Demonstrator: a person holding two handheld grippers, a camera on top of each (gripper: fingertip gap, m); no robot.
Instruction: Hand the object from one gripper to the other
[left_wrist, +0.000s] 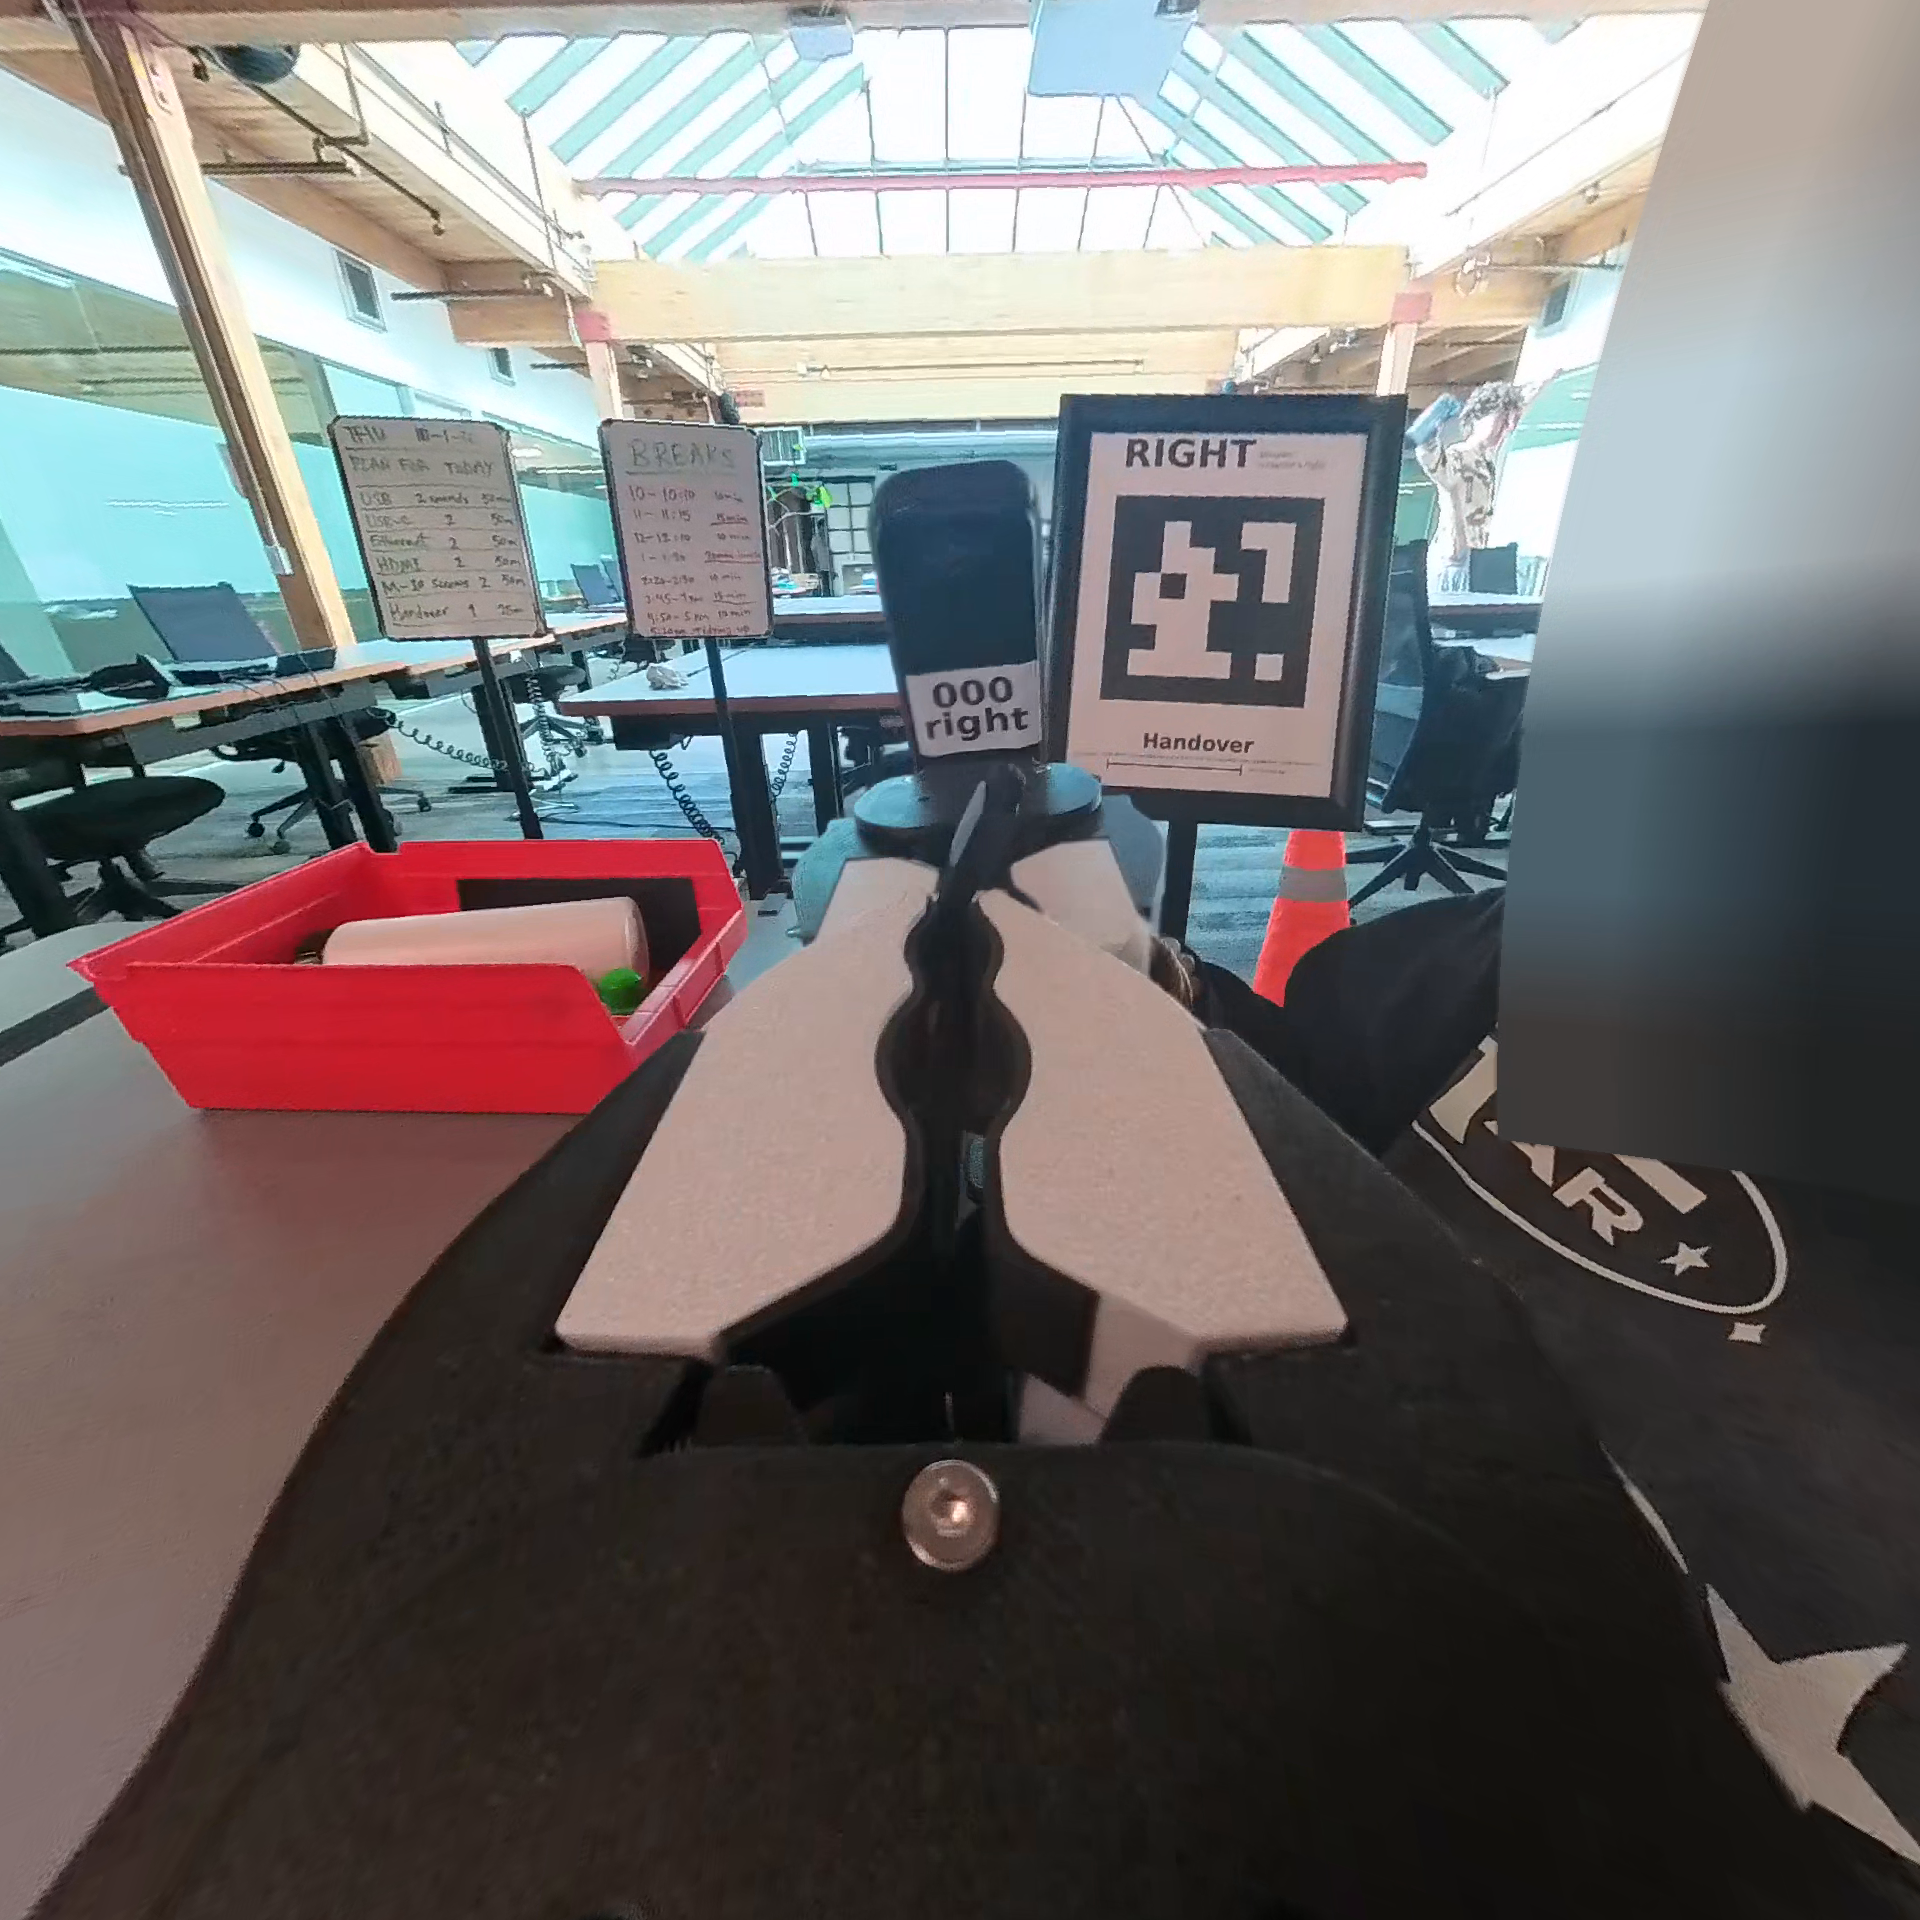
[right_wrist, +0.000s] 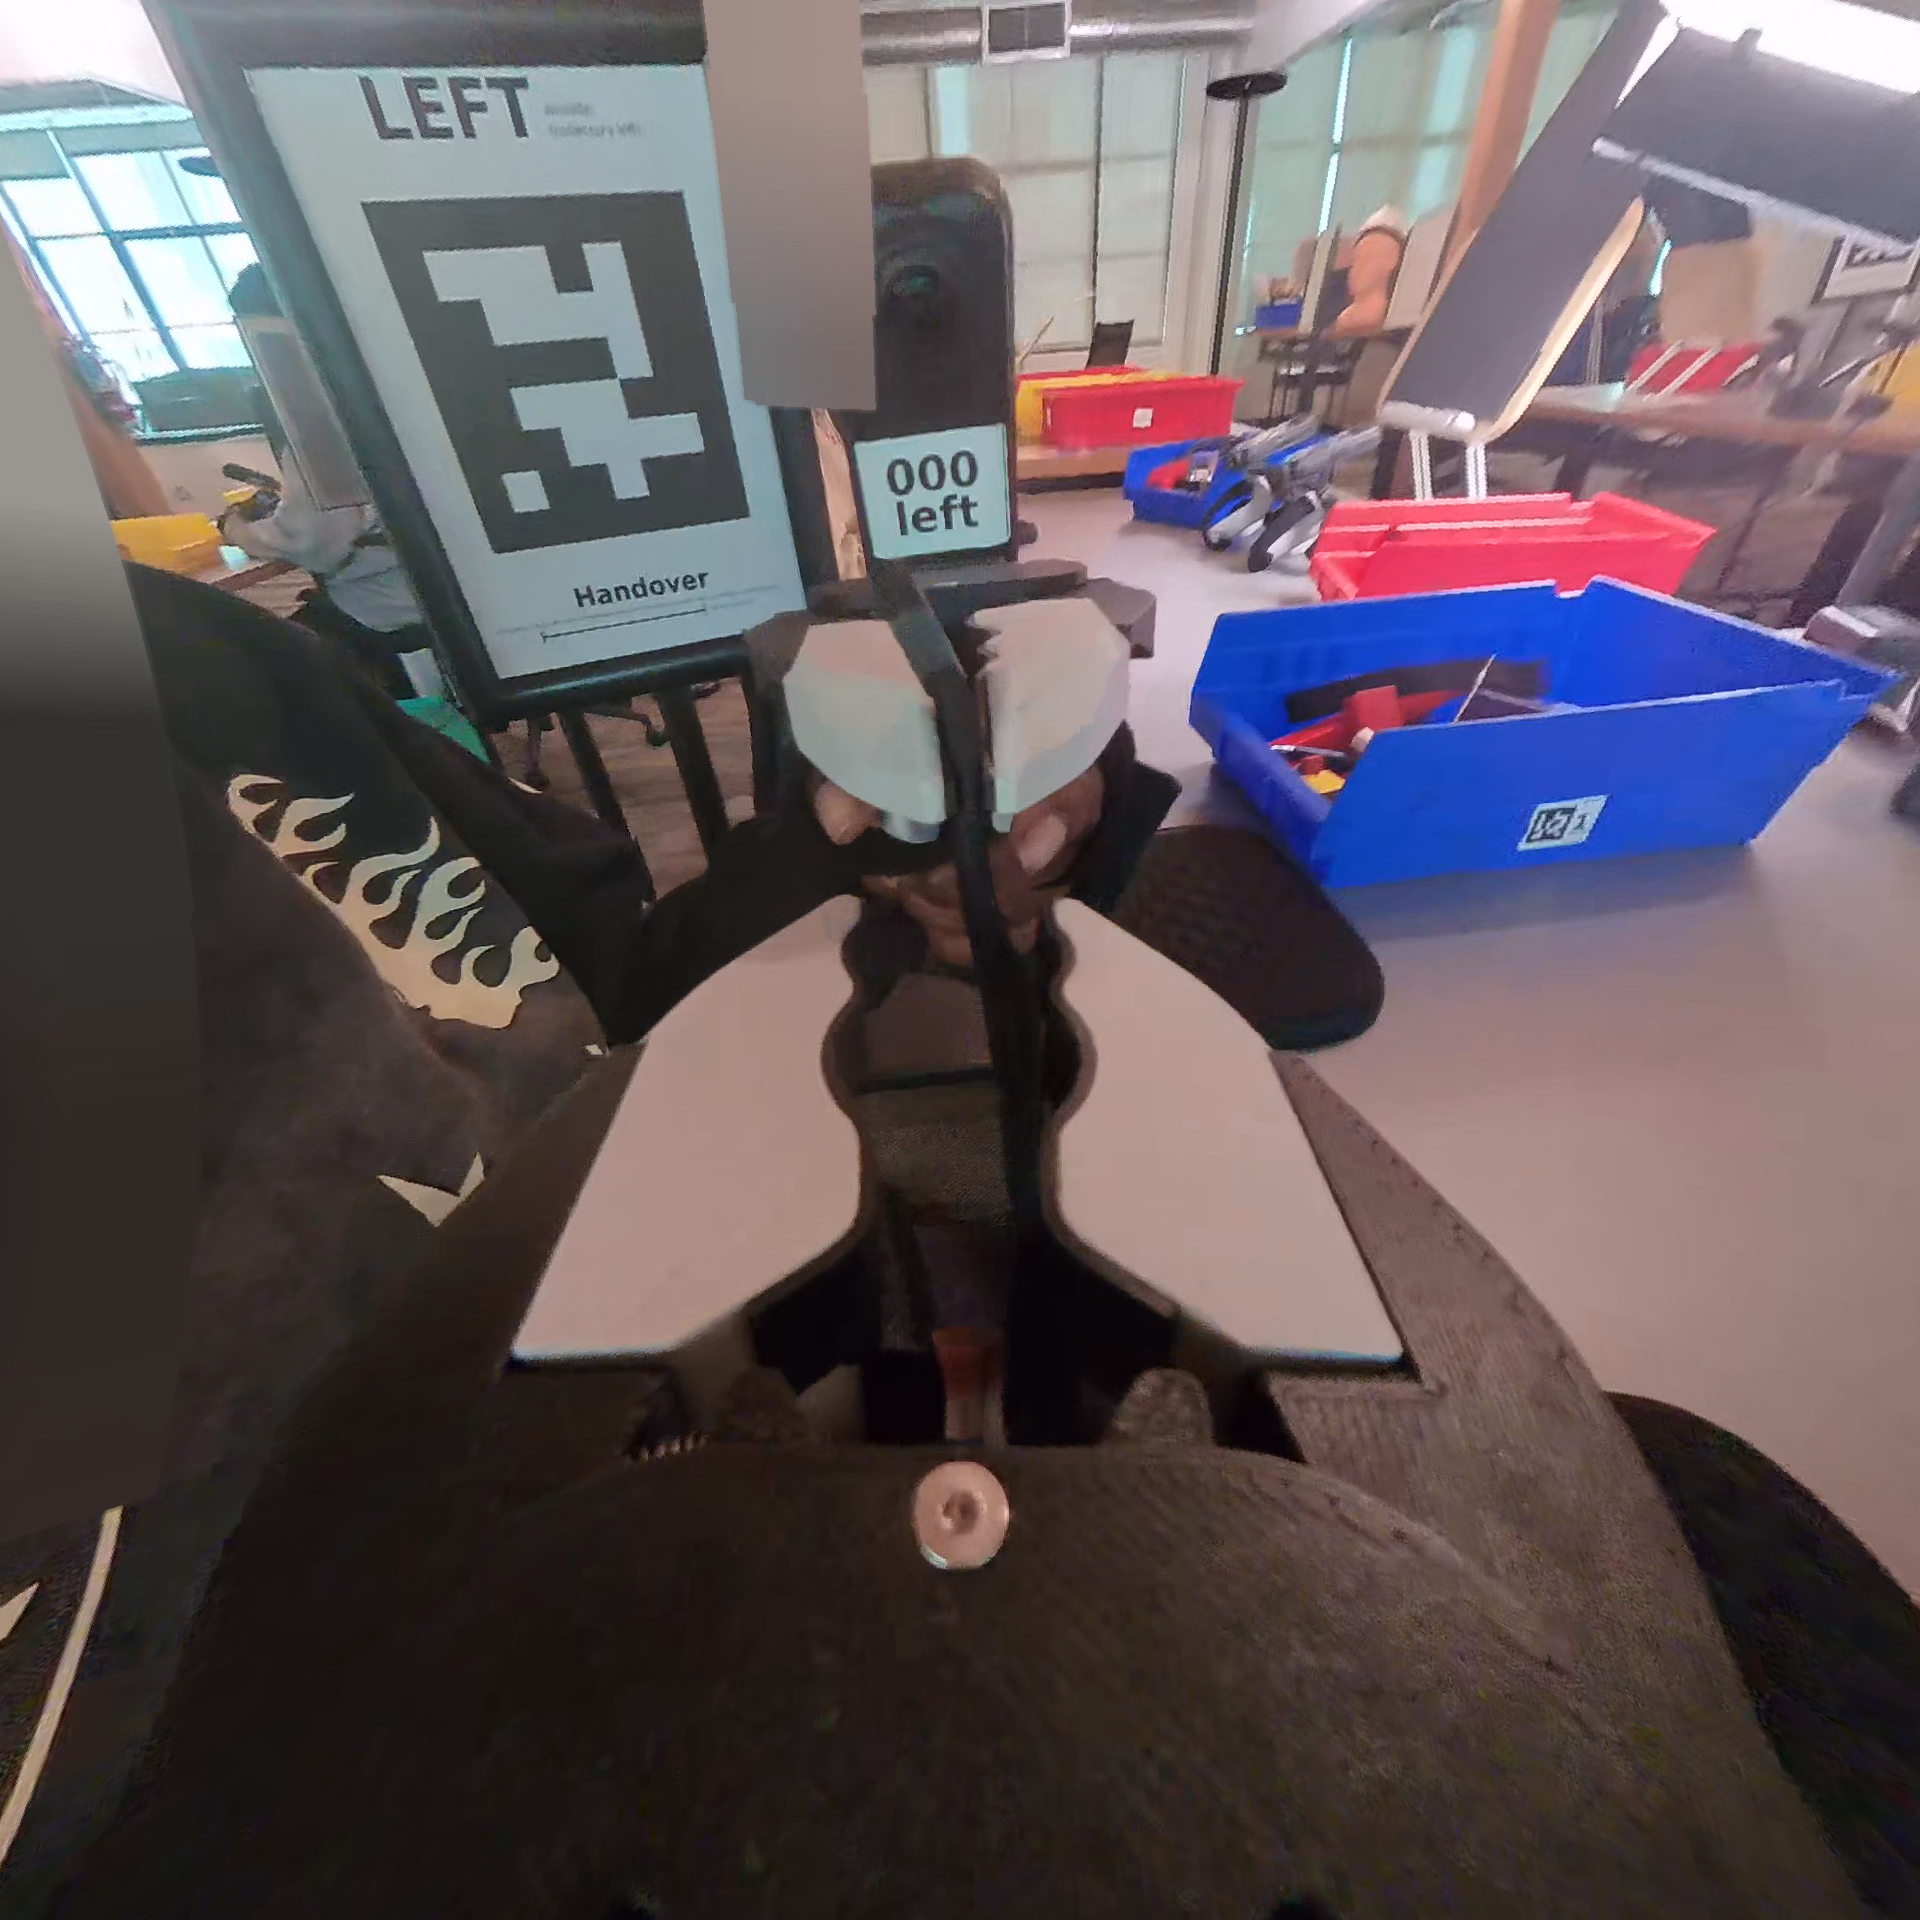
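A thin black strap (left_wrist: 948, 997) runs between my two grippers, which face each other tip to tip. My left gripper (left_wrist: 961, 883) is shut on the strap, its white fingers pressed together around it. In the right wrist view the left gripper (right_wrist: 961, 748) is clamped on the strap (right_wrist: 1003, 987) just beyond my right gripper (right_wrist: 956, 925). The right gripper's jaws stand a narrow gap apart, and the strap passes through that gap close to the right finger without being pinched. In the left wrist view the right gripper (left_wrist: 977, 816) shows end-on behind the left fingertips, and its fingers are mostly hidden.
A red bin (left_wrist: 395, 1029) holding a white cylinder (left_wrist: 488, 930) sits on the brown table (left_wrist: 208, 1247) to the left. A blue bin (right_wrist: 1455, 800) of parts sits on the grey table to the right. Framed marker signs (left_wrist: 1216, 603) (right_wrist: 551, 364) stand behind each gripper. A person's dark clothing (right_wrist: 364, 935) is close by. The tips of both grippers are at nearly the same place.
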